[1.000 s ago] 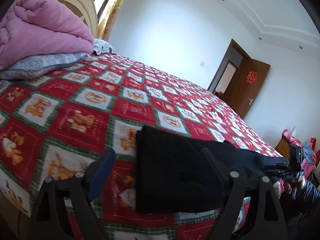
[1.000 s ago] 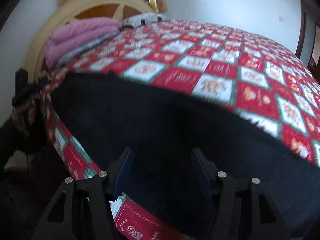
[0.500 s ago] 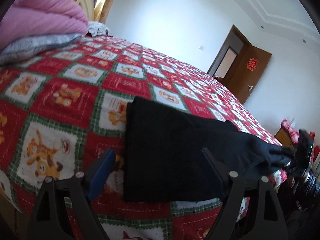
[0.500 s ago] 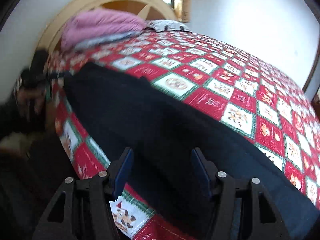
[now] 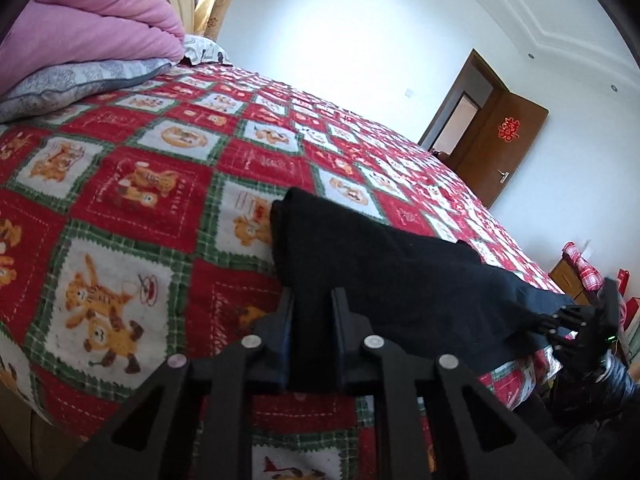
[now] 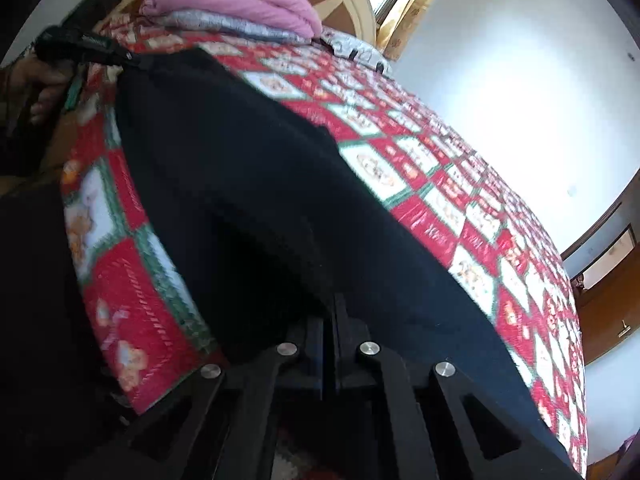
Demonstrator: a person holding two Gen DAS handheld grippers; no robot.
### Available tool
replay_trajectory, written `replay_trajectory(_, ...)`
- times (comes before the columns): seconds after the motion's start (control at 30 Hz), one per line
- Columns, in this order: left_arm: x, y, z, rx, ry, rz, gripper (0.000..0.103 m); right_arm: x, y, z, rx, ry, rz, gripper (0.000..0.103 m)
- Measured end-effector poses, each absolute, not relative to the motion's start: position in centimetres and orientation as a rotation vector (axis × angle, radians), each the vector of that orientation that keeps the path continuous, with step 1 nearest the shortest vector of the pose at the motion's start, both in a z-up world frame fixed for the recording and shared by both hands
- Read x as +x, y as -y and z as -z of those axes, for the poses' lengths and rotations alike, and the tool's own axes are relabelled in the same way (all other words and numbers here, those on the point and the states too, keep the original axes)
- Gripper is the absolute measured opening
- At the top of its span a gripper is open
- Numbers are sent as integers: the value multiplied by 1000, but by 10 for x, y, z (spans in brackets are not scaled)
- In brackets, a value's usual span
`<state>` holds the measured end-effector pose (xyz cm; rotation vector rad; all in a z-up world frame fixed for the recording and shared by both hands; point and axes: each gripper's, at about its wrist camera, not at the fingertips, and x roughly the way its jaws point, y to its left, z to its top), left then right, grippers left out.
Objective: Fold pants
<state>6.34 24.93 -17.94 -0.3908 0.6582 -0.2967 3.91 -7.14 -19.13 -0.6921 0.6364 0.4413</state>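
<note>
Both grippers closed onto the black pants [image 5: 384, 280], which lie stretched along the near edge of the red checked bedspread [image 5: 152, 184], one end toward the pink quilt [image 5: 84, 28] at the headboard, the other toward the door [image 5: 504, 136]. Left gripper [image 5: 312, 304]: jaws nearly together with a dark fold of the headboard-end edge between them. Right gripper [image 6: 334, 312]: jaws almost fully together, black fabric running in between at the door-end of the pants; in the left wrist view it shows small at the far end of the cloth. Pants look already doubled lengthwise, legs stacked, so my read is the step in hand is the crosswise fold, one end carried over the other. To do it well: keep both pinches tight through all layers, can't tell from the right wrist view how many layers are caught, so check nothing peels off on lift. Raise one end just clear of the bedspread, hold light tension against the other grip so the middle doesn't sag or bunch, travel straight along the bed edge, line up the edges before letting go. Risk: the near side of the fabric hangs close to the mattress edge and could slide off.
</note>
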Motion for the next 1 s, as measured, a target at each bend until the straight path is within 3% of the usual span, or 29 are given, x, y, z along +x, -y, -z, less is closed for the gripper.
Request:
replay_trajectory(0.17,64,-250,185,-402,-669,304,18,17,77,168,-657,-607,-454,2)
replay_trajectory(0.37,61,-252,181,-385,-680,333,16,29,77,207,-662,-696,-433,3)
replay_trajectory(0.6,63,-256,192,-399,-701,318,17,25,74,207,-671,-699,-440,3)
replay_trajectory(0.77,57,-262,186,-365,-697,297,22,30,72,213,-695,-746,-447,4)
replay_trajectory(0.83,53,-270,184,-370,-689,258,44,30,74,208,-687,-768,-466,5)
replay_trajectory(0.9,48,-280,180,-372,-667,198,54,29,79,199,-658,-779,-490,6)
replay_trajectory(1.0,43,-282,166,-362,-605,165,57,33,92,178,-564,-785,-532,9)
